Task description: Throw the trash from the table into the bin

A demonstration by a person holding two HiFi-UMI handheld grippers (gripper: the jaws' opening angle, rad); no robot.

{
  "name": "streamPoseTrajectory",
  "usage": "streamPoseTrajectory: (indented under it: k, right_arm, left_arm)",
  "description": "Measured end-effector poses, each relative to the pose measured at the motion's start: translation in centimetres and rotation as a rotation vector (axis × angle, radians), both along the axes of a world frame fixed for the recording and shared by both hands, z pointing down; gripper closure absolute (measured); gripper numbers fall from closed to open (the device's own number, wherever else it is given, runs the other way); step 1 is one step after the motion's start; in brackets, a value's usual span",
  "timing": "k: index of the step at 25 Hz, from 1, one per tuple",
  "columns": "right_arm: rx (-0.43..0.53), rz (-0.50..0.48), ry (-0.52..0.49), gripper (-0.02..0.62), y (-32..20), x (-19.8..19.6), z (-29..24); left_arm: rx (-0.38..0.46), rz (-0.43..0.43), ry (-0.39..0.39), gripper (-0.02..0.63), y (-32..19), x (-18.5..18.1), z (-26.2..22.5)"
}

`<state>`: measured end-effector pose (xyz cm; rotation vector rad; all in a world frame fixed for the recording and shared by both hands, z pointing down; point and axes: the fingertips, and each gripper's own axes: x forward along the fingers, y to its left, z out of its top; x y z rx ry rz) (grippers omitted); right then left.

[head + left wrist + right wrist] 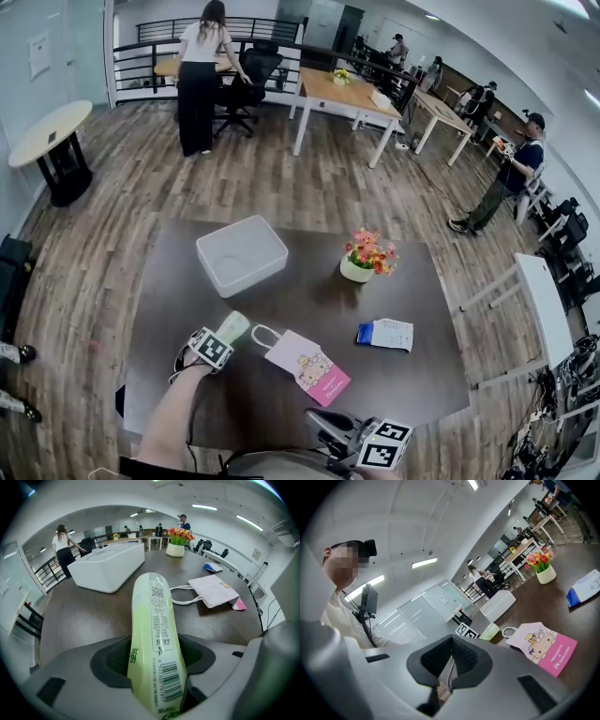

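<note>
The left gripper (223, 337) holds a green packet (234, 325) near the white bin (242, 253).

green packet (153, 634): barcode digits start 6 925303, QR code above, fine print unreadable. pink bag (544, 649): probably "HELLO KITTY".

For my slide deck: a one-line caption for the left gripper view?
The left tool grips a green packet, with the white bin, bag and flowers beyond on the table.

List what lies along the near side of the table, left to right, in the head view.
Green packet held in the left claw → pink gift bag → blue and white packet.
</note>
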<state>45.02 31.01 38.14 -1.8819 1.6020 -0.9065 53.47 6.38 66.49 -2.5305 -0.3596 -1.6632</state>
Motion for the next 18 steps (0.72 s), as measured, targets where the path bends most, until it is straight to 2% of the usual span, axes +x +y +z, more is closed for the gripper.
streamPoseTrajectory:
  k: [6,10,12,18]
  right_arm:
    - [-0.005,0.004,-0.010,0.586,0.2,-2.2,0.4]
    - [0.014,-0.022,0.006,0.586,0.4,-3.1,0.0]
    - [0.030,-0.051,0.030,0.586,0.5,-3.5,-0.6]
    - [0.096,-0.091,0.062,0.586,3.9,-3.3,-2.4]
  left_arm:
    - [-0.009,-0.047,-0.001,0.316,0.1,-3.2,-0.6]
    - [-0.005,-0.084,0.071,0.316,0.9,-4.2,-2.8]
    - [0.002,-0.101,0.134,0.316,1.2,-4.2,-4.9]
    - [-0.062,-0.224,0.289,0.316,5.2,-5.3,-11.8]
